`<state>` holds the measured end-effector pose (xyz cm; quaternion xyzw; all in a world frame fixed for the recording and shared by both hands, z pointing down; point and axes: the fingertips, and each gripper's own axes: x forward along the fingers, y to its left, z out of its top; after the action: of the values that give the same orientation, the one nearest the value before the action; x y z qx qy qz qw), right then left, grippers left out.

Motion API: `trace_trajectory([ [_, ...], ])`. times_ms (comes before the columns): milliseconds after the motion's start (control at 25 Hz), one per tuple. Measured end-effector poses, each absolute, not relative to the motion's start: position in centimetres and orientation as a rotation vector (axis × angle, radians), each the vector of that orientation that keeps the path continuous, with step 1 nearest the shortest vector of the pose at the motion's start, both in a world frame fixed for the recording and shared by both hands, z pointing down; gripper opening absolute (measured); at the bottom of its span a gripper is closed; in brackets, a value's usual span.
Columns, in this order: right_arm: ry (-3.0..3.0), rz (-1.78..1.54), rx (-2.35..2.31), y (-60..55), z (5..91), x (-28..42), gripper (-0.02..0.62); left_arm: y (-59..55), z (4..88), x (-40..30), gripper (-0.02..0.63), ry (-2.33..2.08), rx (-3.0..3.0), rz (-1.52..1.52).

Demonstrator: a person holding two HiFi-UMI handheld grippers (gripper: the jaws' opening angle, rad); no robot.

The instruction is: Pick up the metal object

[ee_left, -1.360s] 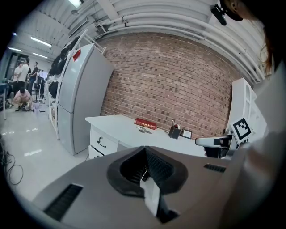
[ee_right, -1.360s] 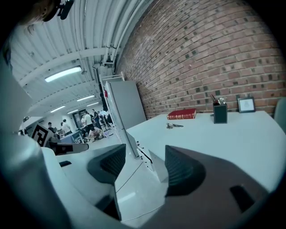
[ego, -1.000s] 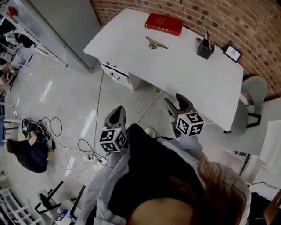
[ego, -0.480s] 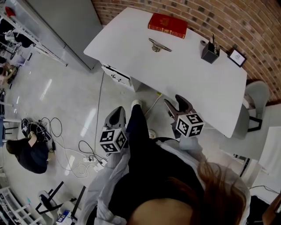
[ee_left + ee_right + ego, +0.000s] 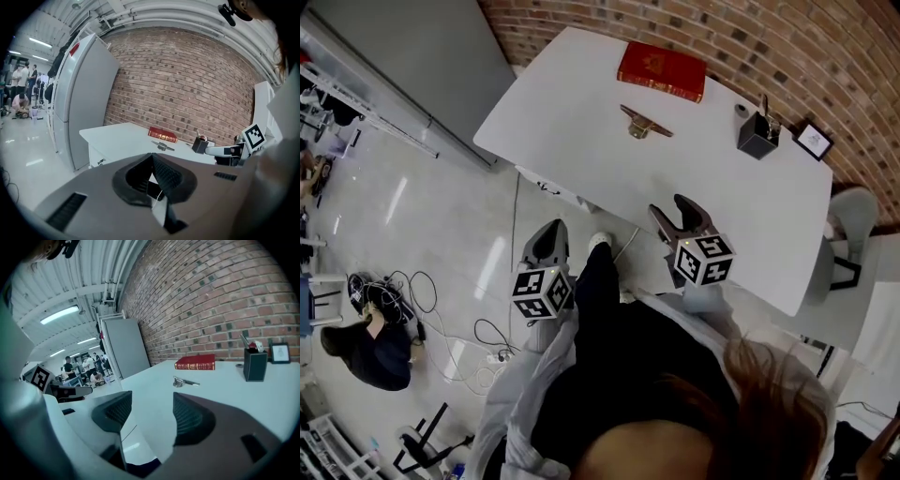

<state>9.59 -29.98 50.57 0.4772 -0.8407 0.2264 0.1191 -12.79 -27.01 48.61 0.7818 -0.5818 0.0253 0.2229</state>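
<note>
Presently, the metal object (image 5: 642,122) lies on the white table (image 5: 572,103), just on the person's side of the red book (image 5: 662,70), close to it but not touching. No gripper is in contact with it.

Right gripper (image 5: 151,398): jaws wide apart, with only bare tabletop showing between them. It hangs at the table edge farthest from the red book. From there the metal object lies ahead, slightly right of the line through the jaws, with clear tabletop between.

Left gripper (image 5: 152,157): jaws together at the tips, with nothing held. It sits over the floor, off the table on the side away from the red book, and farther from the book than the right gripper.

Long axis: the metal object runs roughly parallel to the red book's long edge. In the right gripper view it lies crosswise, with its bulkier end to the left and its thin stem to the right.

Other items: a black pen holder (image 5: 757,139) stands well to the right of the red book, clear of the likely approach line.

Assessment: the pickup has not begun. The right gripper is the nearer one and is already open, so it looks the better candidate. A straight reach toward the red book would bring the jaws across the thin stem, which appears favourable for closing on it.
</note>
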Motion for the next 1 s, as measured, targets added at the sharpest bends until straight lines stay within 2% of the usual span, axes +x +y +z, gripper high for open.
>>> trace_trajectory([
  [720,-2.351,0.766,1.523,-42.3,51.2,8.1,0.272,-42.1,49.5,-13.2,0.015,-1.41,2.236,0.151],
  [1000,-2.256,0.654,1.491,-46.7,53.5,8.1,0.264,-46.1,50.9,-12.5,0.015,-1.337,2.255,0.193],
])
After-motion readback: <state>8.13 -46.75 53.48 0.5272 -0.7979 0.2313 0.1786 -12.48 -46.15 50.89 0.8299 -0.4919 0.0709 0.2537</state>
